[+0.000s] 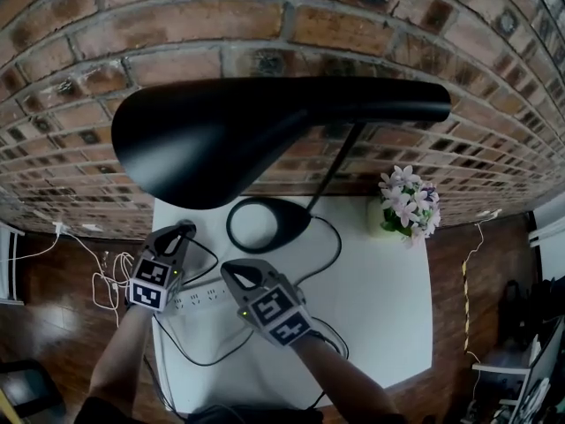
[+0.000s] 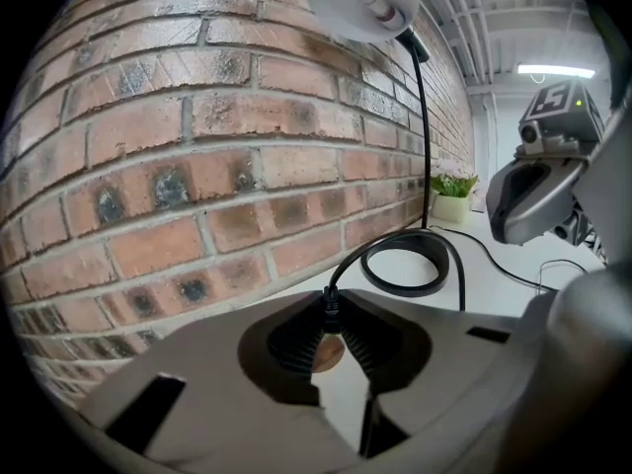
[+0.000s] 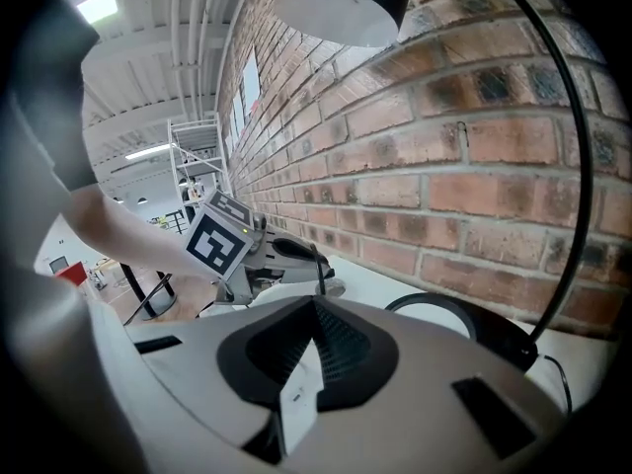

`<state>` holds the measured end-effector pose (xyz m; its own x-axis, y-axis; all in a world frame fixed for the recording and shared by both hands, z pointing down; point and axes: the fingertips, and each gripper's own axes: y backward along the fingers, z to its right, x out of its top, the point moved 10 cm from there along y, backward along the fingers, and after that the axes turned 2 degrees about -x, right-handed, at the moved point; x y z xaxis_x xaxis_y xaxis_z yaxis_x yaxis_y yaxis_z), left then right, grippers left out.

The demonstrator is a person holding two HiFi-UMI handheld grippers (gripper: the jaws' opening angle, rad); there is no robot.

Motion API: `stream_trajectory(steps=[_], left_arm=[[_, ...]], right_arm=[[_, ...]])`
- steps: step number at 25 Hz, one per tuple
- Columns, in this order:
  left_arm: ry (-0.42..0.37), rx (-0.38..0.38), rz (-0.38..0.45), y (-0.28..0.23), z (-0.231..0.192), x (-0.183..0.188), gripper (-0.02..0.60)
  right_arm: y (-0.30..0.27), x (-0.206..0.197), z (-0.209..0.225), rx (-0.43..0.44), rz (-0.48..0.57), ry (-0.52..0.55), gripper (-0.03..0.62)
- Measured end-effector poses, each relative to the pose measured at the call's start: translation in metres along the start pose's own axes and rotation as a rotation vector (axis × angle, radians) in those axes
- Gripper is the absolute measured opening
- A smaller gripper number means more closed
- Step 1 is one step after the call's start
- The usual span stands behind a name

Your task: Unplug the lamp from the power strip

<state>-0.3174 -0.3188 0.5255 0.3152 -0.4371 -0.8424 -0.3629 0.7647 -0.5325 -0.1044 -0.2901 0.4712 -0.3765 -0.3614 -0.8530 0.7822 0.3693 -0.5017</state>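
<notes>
Left jaws tight on upright plug, cord upward; right jaws, on power strip.

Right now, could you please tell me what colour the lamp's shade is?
The lamp shade is black outside, clearest in the head view.

No legible text, brand, number — only black-white square markers on left tool cube, right tool cube.

A brick wall runs behind a white table. At the table's far right corner stands a pot of pale pink flowers. White cables lie tangled on the wooden floor at the left; a yellow cable trails at the right.
</notes>
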Motion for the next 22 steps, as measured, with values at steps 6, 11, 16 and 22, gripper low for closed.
stream_trajectory(steps=[6, 11, 16, 22], left_arm=[[0.023, -0.002, -0.017, -0.007, -0.005, -0.005, 0.060], [0.036, -0.002, -0.027, -0.016, -0.011, -0.012, 0.060], [0.020, -0.021, -0.054, -0.023, -0.007, -0.008, 0.060], [0.024, -0.046, -0.095, -0.029, -0.008, -0.006, 0.061]], right_arm=[[-0.004, -0.004, 0.000, 0.009, -0.007, -0.006, 0.003], [-0.003, -0.004, 0.005, 0.005, -0.013, -0.004, 0.003], [-0.003, -0.005, 0.007, -0.002, -0.009, -0.020, 0.003], [-0.005, -0.002, 0.007, 0.006, -0.002, -0.021, 0.003]])
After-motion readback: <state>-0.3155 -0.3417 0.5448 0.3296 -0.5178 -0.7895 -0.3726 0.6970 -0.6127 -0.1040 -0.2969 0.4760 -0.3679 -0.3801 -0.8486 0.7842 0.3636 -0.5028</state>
